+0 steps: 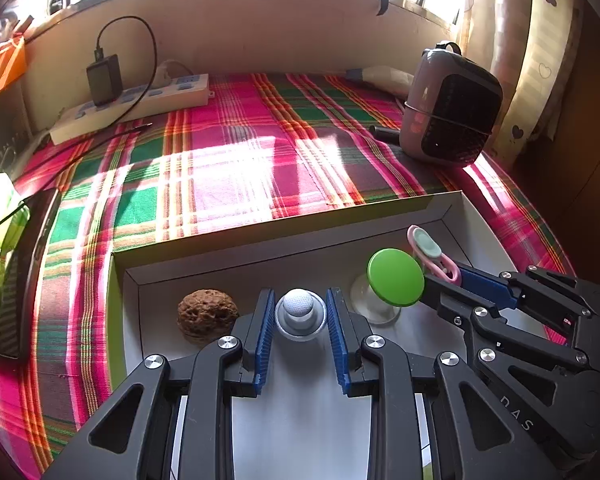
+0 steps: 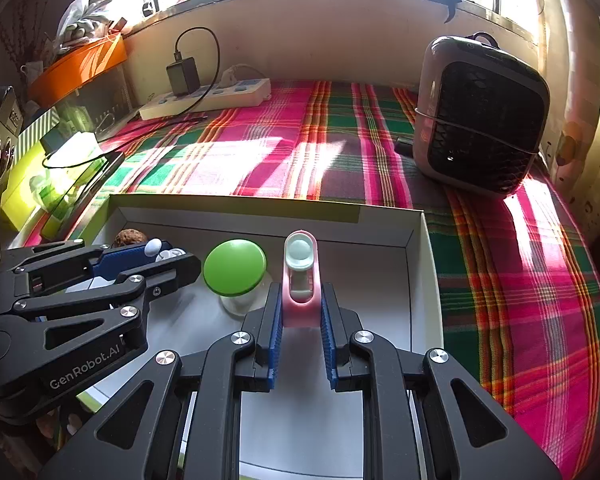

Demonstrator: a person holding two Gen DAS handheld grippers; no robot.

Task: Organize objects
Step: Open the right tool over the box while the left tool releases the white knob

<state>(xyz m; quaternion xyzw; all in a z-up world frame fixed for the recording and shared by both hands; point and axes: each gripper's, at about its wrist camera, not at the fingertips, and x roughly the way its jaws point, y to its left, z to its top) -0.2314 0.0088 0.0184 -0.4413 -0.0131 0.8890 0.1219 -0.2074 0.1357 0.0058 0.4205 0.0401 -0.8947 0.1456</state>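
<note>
Plaid cloth, pink and green with orange stripes (image 1: 236, 168), covers the surface, and a shallow white cardboard box (image 1: 284, 240) sits on it. Both grippers are down inside that box.

Left gripper (image 1: 300, 312) has its ribbed blue pads clamped on a small clear, roundish thing with a white dimpled ball top (image 1: 299, 303); its ball end points up toward the camera. Just left of it lies a walnut (image 1: 207, 314), brown, lumpy and pitted.

Right gripper (image 2: 300, 316) is closed on a smooth pink plastic piece with a pale mint oval cap (image 2: 300, 276). It's elongated, and its long axis runs straight out along the fingers toward the far wall of the box, cap end away (base end is hidden between the pads).

Between the two grippers stands a little clear jar with a glossy round green lid (image 2: 235, 267).

Farther back there's a rounded grey heater with a black mesh front (image 2: 480, 116) and a white power strip (image 1: 132, 104).
</note>
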